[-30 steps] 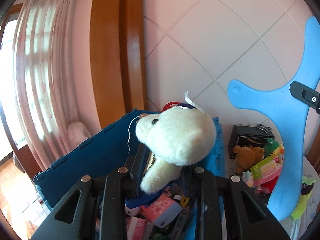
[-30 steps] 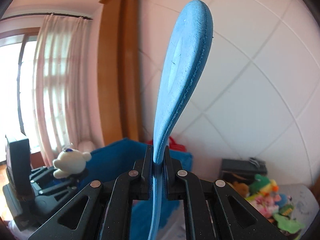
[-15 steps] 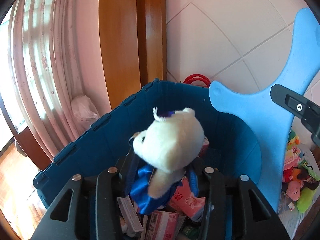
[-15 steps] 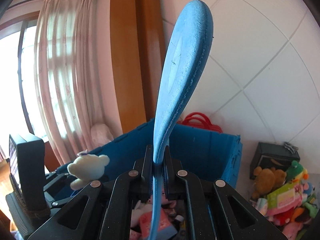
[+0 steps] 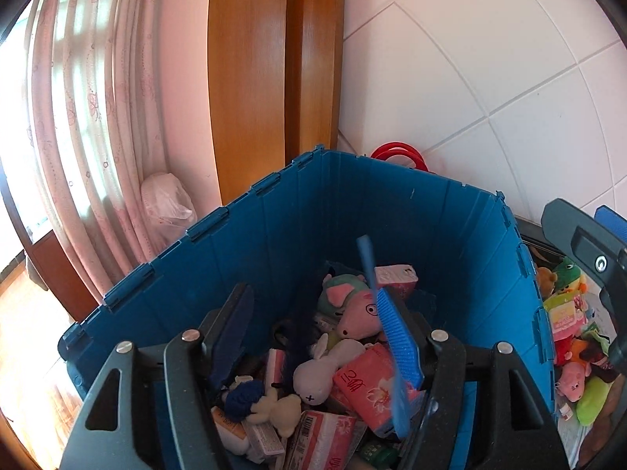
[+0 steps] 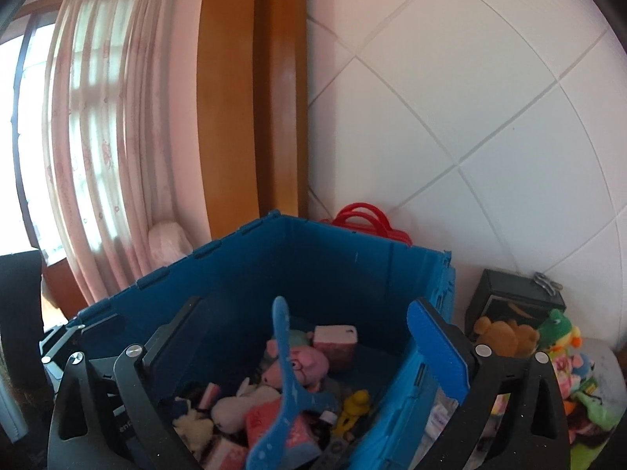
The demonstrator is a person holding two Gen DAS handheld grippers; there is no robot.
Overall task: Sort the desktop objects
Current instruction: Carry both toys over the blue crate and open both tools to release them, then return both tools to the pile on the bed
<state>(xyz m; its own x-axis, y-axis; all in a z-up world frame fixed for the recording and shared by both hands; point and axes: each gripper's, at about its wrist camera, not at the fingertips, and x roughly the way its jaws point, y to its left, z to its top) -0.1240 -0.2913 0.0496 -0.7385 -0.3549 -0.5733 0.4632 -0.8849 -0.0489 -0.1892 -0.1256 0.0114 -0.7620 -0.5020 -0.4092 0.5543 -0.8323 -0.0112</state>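
Both toys have left the grippers since a second ago. The white bear [image 5: 270, 407] now lies in the blue box [image 5: 392, 211]. The blue foam toy [image 6: 288, 384] stands there almost upright, leaning. Left gripper [image 5: 317, 337] and right gripper [image 6: 313, 337] are opening, empty. Plush toys [image 6: 505, 337] crowd the desk [image 6: 603, 356] beside the box.
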